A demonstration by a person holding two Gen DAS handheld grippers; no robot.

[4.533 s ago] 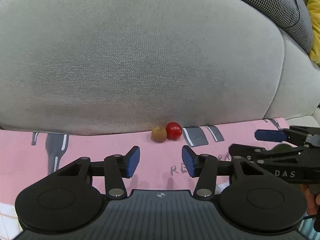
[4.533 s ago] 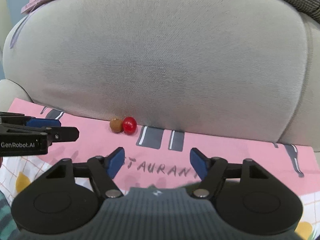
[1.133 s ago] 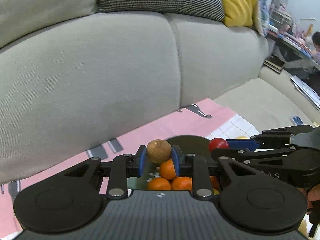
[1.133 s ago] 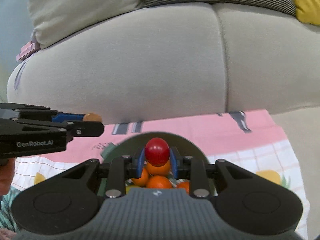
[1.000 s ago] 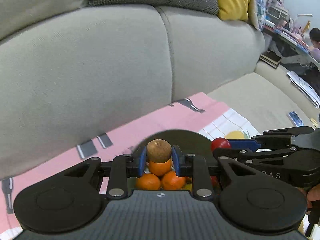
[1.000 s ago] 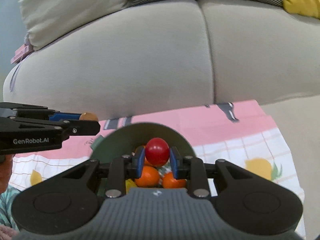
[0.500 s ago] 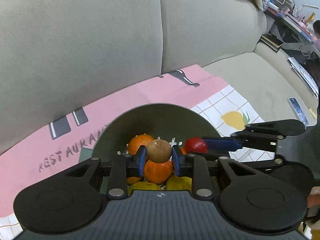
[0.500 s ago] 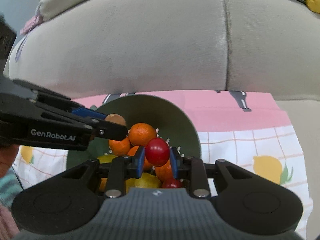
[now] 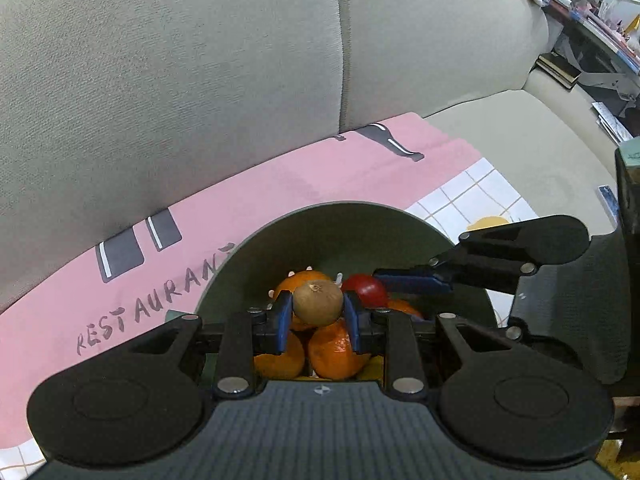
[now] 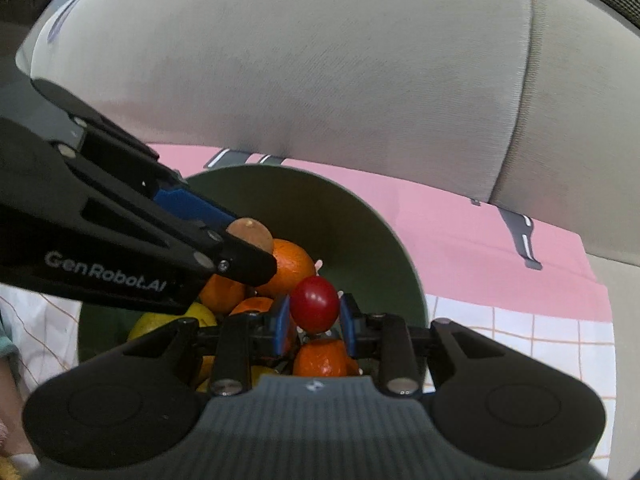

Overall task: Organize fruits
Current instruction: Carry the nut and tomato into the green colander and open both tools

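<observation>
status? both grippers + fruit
Left gripper shut on brown fruit. Right gripper shut on red fruit. Both over green bowl of oranges. Nothing blocking.

A home living room: grey sofa (image 9: 240, 60), cushions.

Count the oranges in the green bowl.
4 oranges visible: one topmost, one under the left claw at, one mid-pile, one below the cherry tomato at. More may be hidden.

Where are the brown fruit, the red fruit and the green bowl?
brown fruit (image 9: 318, 304): left wrist view, middle of its front face.
red fruit (image 10: 315, 309): right wrist view, middle of its front face.
green bowl (image 9: 340, 236): left wrist view, bare inner wall at the far side.
</observation>
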